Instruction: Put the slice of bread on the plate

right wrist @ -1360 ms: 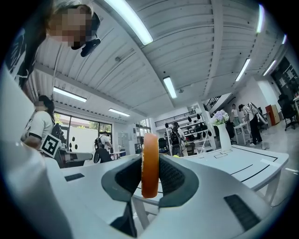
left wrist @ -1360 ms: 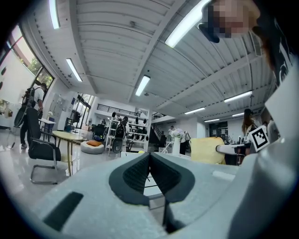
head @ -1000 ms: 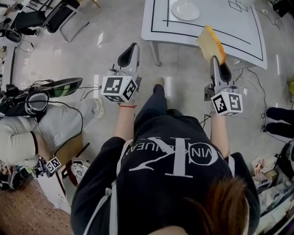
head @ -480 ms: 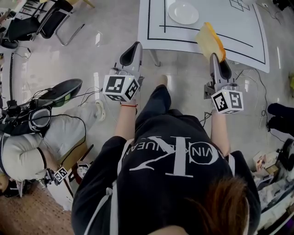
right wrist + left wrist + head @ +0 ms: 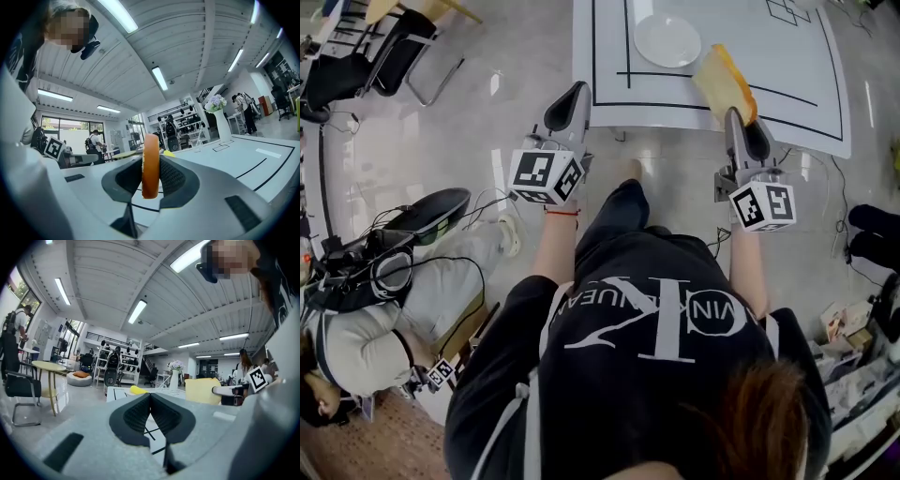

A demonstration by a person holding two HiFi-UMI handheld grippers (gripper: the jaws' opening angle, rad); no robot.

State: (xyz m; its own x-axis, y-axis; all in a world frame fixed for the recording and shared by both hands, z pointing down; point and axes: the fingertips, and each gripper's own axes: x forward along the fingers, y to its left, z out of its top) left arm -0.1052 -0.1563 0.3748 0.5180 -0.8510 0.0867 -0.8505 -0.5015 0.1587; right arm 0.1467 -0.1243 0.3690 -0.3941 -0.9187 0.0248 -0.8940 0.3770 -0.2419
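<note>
Slice of bread [image 5: 724, 82]: clamped on edge in the right gripper [image 5: 739, 117], above the near edge of the table [image 5: 787, 70]. Plate [image 5: 667, 39]: empty, farther in and left of the bread, apart from it. Likely carry: far-left. Left gripper [image 5: 574, 94]: jaws together, nothing held, off the table's near-left corner.

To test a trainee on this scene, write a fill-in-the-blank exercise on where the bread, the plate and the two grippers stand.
1. The slice of bread is clamped between the jaws of the ____ gripper.
2. The left gripper has its jaws ____, with nothing between them.
3. The plate on the white table is ____.
4. In the head view, the plate lies to the ____ of the slice of bread.

Missing words: right; shut; empty; left.
</note>
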